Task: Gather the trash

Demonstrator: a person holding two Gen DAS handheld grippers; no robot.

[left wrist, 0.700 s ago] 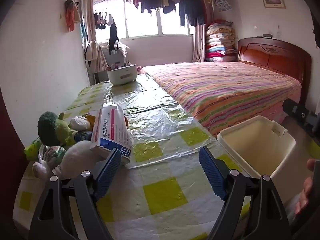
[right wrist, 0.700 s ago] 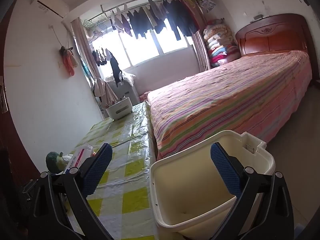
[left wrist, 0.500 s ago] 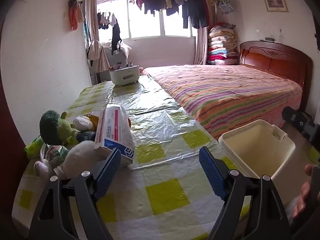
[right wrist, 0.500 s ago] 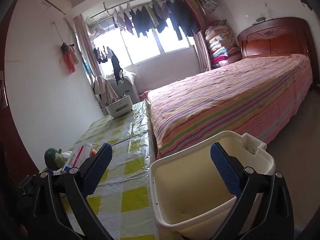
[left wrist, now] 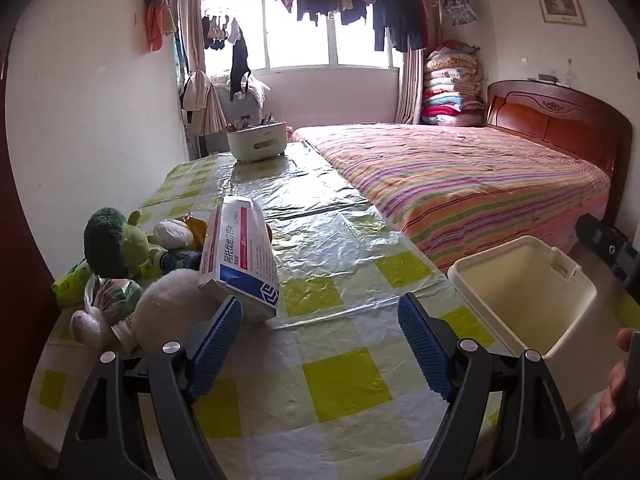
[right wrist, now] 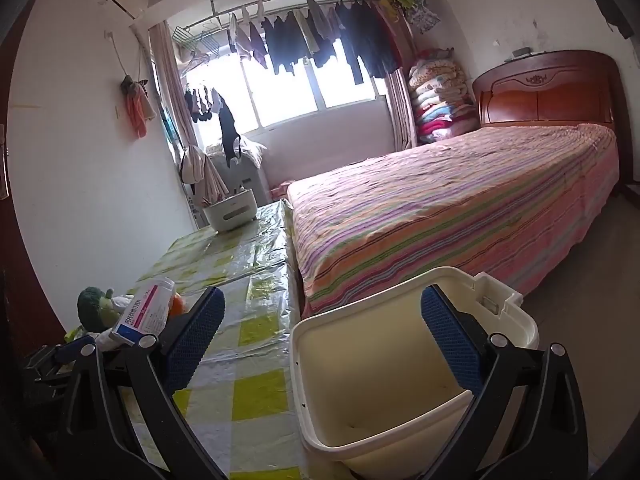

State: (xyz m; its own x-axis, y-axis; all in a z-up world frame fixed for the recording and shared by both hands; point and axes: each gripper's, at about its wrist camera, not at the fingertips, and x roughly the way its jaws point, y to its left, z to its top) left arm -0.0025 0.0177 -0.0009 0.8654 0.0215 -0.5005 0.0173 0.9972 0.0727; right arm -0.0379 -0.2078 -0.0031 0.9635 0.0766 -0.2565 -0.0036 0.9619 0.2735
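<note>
Leaning on plush: white-blue medicine box (left wrist: 240,264), uncrushed.

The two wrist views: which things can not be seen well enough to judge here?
- Pile by the box: left wrist view, items overlap; several unidentifiable.
- Bin: right wrist view, the right gripper and the frame edge cover part of its bottom.
- Caddy contents: too small.
- Left gripper: open, holding nothing.
</note>
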